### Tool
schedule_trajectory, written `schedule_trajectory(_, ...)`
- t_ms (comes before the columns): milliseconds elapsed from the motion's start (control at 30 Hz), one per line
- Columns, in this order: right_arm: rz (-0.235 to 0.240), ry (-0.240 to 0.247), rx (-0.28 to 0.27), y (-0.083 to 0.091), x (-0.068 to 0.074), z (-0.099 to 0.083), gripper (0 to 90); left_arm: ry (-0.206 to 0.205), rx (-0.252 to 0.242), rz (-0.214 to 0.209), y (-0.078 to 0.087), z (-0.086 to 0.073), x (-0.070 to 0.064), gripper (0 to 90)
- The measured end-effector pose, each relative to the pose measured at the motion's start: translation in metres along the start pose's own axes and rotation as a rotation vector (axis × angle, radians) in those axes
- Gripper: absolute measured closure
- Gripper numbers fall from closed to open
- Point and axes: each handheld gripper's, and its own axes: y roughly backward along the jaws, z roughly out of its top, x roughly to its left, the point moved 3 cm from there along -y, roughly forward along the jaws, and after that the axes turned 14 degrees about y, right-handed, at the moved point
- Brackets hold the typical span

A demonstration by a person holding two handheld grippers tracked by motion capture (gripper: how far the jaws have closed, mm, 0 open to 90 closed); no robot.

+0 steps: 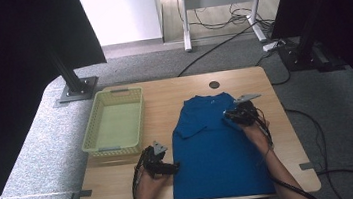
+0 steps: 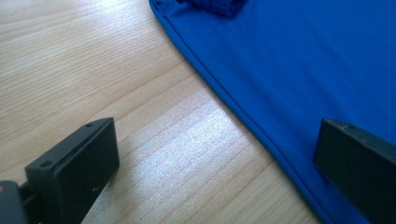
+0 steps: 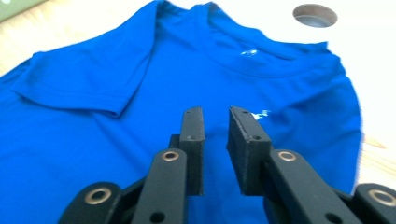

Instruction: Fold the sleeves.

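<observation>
**Blue shirt, both sides about to be pinched**

Blue T-shirt (image 1: 214, 143) lies flat on the wooden worktop (image 1: 174, 94), right of the green basket (image 1: 114, 121). My left gripper (image 1: 168, 168) straddles its left hem, jaws wide; I should dip low and catch only the edge. My right gripper (image 1: 231, 117) hovers over the shirt's right sleeve, jaws narrow, holding nothing. Beyond the shirt: grey carpet, cables.

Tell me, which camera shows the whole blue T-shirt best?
The high view: the blue T-shirt lies there entire on the table. The left gripper view catches just its side hem; the right gripper view shows its collar and one folded-in sleeve close up.
</observation>
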Motion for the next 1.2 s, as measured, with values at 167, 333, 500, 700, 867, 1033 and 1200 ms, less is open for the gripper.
schedule_trajectory(167,-0.033,-0.007,0.007,0.016,-0.011,-0.008,68.1,0.001,0.000,0.000,0.000,0.000,0.000,0.0)
schedule_trajectory(333,-0.061,-0.018,0.020,0.033,-0.019,-0.024,62.1,0.001,0.001,0.000,0.000,0.000,0.000,0.0)
schedule_trajectory(500,-0.084,-0.020,0.035,0.045,-0.022,-0.038,56.0,0.001,0.001,0.000,0.000,0.000,0.000,0.0)
schedule_trajectory(700,-0.100,-0.018,0.055,0.053,-0.023,-0.055,51.8,0.001,0.001,0.000,0.000,0.000,0.000,0.0)
schedule_trajectory(867,-0.105,-0.017,0.086,0.050,-0.025,-0.069,50.0,-0.001,0.001,0.001,0.000,0.000,0.000,0.0)
schedule_trajectory(1033,-0.114,-0.029,0.114,0.042,-0.029,-0.080,47.0,0.001,0.000,0.000,0.000,0.000,0.000,0.0)
schedule_trajectory(1200,-0.165,-0.051,0.126,0.045,-0.037,-0.082,46.3,-0.001,0.002,0.001,0.000,0.000,0.000,0.0)
